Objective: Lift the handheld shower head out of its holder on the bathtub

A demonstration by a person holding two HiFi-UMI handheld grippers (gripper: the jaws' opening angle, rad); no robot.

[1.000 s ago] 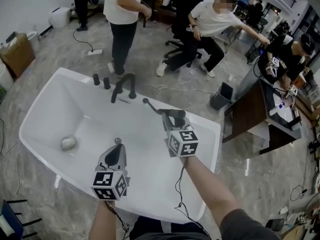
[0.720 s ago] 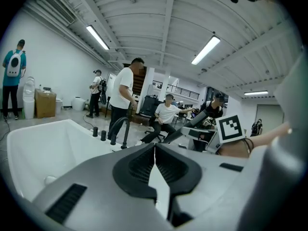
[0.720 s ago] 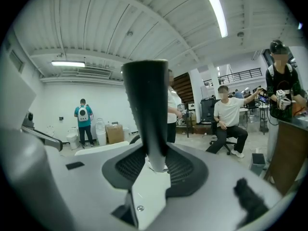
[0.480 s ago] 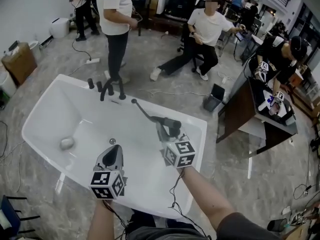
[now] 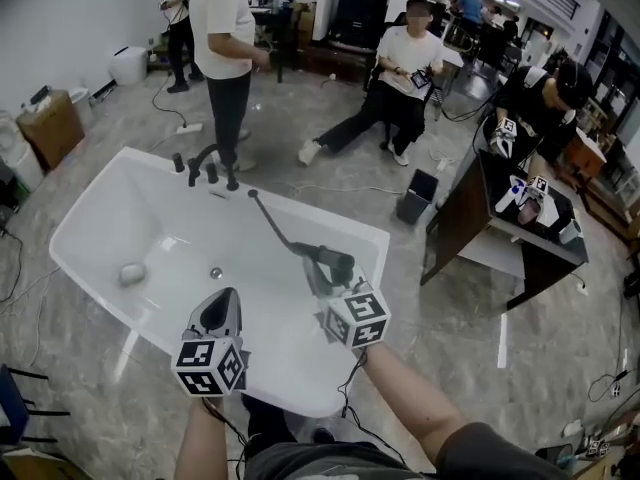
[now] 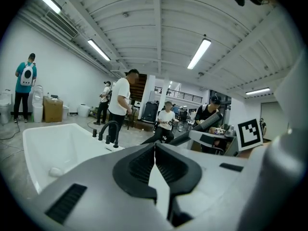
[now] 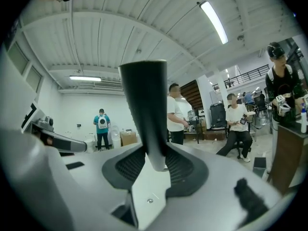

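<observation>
A white bathtub [image 5: 100, 203] fills the middle of the head view, with a dark faucet [image 5: 207, 158] on its far rim. My right gripper [image 5: 325, 270] is shut on the dark handheld shower head [image 5: 338, 259], held above the tub's near right part. Its dark hose [image 5: 272, 223] runs back toward the far rim beside the faucet. In the right gripper view the dark handle [image 7: 144, 114] stands upright between the pads of my right gripper [image 7: 155, 165]. My left gripper [image 5: 218, 306] hovers over the tub's near side, shut, with nothing in it [image 6: 155, 160].
A grey lump [image 5: 131, 274] and the drain [image 5: 215, 273] lie in the tub. One person stands [image 5: 222, 28] just beyond the faucet and another sits [image 5: 405, 63] further back. A dark desk [image 5: 470, 218] stands to the right, a small bin [image 5: 412, 203] near the tub's corner and a cardboard box [image 5: 50, 123] at far left.
Both grippers have drawn back from the faucet toward the tub's near rim and risen. The shower head came along in the right gripper, its hose now stretched out longer.
</observation>
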